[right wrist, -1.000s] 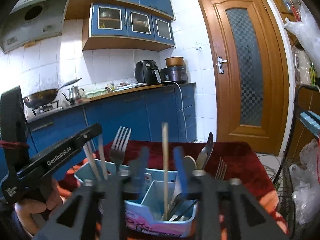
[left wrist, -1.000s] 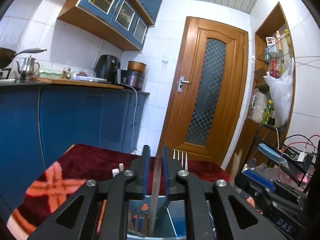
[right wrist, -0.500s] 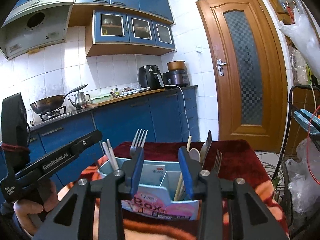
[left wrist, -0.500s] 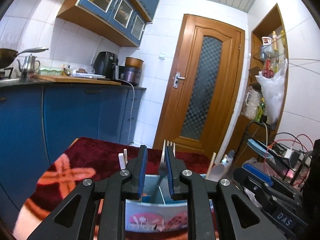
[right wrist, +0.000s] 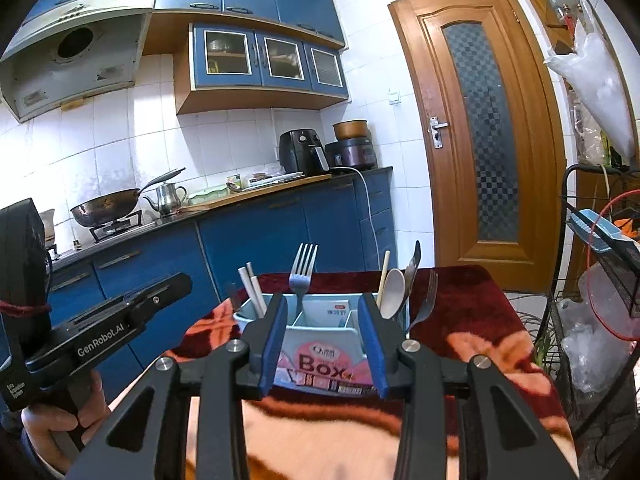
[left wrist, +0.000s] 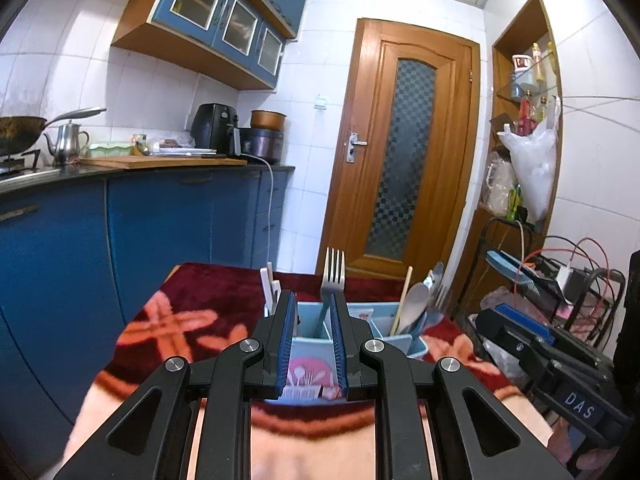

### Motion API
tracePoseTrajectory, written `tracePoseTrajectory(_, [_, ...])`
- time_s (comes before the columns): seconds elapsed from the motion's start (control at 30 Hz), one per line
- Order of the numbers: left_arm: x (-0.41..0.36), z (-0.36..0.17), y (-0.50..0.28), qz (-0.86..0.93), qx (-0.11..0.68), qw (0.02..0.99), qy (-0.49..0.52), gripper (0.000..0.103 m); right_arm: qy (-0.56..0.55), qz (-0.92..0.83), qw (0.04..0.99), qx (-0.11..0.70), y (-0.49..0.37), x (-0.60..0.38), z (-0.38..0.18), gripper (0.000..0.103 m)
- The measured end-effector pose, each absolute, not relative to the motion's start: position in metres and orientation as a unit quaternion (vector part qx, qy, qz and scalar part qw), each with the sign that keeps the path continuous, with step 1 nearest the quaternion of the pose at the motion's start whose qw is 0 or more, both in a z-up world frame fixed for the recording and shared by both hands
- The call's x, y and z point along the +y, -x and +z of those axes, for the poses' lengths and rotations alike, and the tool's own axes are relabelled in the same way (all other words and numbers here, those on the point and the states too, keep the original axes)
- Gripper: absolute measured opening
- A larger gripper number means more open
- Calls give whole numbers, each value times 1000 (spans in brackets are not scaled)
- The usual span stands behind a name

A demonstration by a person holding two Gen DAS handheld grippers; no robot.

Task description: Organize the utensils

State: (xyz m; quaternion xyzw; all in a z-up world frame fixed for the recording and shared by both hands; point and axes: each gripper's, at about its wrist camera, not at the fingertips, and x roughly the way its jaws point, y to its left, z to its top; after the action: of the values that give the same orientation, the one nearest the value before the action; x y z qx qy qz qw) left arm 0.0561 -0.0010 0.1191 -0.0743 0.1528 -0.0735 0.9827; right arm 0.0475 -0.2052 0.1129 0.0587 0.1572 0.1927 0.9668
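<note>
Left wrist view: one left gripper, fingers narrowly apart, nothing held.
Organizer: one light-blue utensil box on the blanket-covered table, near its far edge.
Counted: one fork upright, two white sticks, one spoon.
Right wrist view: one right gripper, fingers moderately apart, empty.
Room: bare blanket between grippers and box; second fork at the box's right end.

Wooden door, black air fryer, steel kettle, wok, blue cabinets
</note>
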Motion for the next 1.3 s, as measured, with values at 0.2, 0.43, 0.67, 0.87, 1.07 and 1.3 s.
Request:
tracePoseTrajectory(0.2, [-2, 121, -32, -71, 159, 983, 63, 18, -63, 191, 967, 156, -24, -204, 114, 44])
tracePoseTrajectory(0.43, [-2, 112, -7, -64, 171, 982, 48, 43, -67, 189, 967, 158, 1, -202, 107, 54])
tracePoseTrajectory(0.67, [-3, 95, 10, -50, 184, 981, 33, 73, -79, 184, 964, 176, 19, -206, 88, 80])
tracePoseTrajectory(0.87, [2, 73, 15, -39, 197, 979, 33, 76, -68, 161, 969, 177, 29, -207, 69, 94])
tracePoseTrajectory(1.07, [6, 50, 13, -15, 199, 979, 29, 76, -37, 139, 976, 162, 34, -203, 51, 101])
tracePoseTrajectory(1.3, [11, 29, 7, -2, 204, 978, 44, 76, -7, 115, 981, 158, 29, -199, 34, 101])
